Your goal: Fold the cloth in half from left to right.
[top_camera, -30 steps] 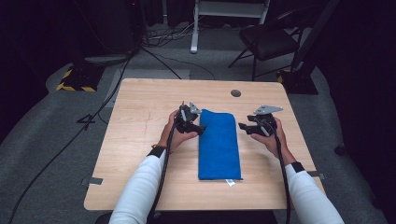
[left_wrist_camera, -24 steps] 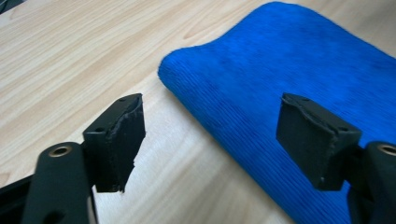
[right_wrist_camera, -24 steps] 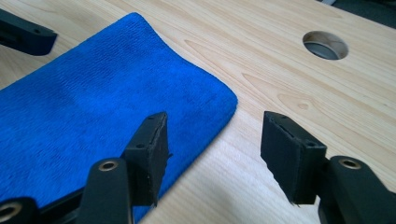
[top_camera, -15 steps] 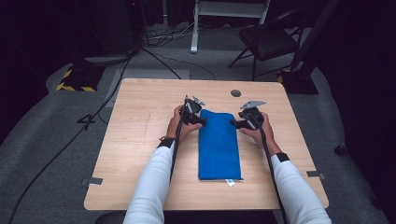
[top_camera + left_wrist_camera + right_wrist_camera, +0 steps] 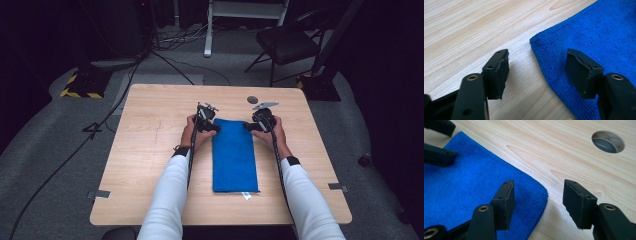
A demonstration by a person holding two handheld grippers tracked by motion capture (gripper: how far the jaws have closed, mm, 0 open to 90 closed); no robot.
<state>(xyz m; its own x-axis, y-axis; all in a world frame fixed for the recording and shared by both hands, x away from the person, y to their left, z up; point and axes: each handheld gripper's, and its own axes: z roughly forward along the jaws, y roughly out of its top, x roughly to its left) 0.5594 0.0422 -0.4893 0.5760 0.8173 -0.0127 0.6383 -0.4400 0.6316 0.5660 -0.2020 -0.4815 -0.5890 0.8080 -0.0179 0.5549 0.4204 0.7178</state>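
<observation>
A folded blue towel (image 5: 234, 155) lies lengthwise on the wooden table (image 5: 150, 150). My left gripper (image 5: 212, 127) sits low at the towel's far left corner, my right gripper (image 5: 248, 126) at its far right corner. In the left gripper view the jaws (image 5: 537, 57) stand open astride the towel corner (image 5: 554, 47); they have just been closing, and the pads do not touch the cloth. In the right gripper view the open jaws (image 5: 539, 187) straddle the other rounded corner (image 5: 534, 192), one finger over the cloth, one over bare wood. The left gripper (image 5: 454, 141) shows at the top left of that view.
A round hole (image 5: 252, 99) (image 5: 608, 141) is cut in the table just beyond the right gripper. A small white tag (image 5: 245, 195) sticks out of the towel's near edge. A chair (image 5: 287, 42), stands and cables occupy the dark floor behind the table.
Both hands have slid forward along the towel's sides and sunk toward its far corners. The left jaws stand narrower than before.
</observation>
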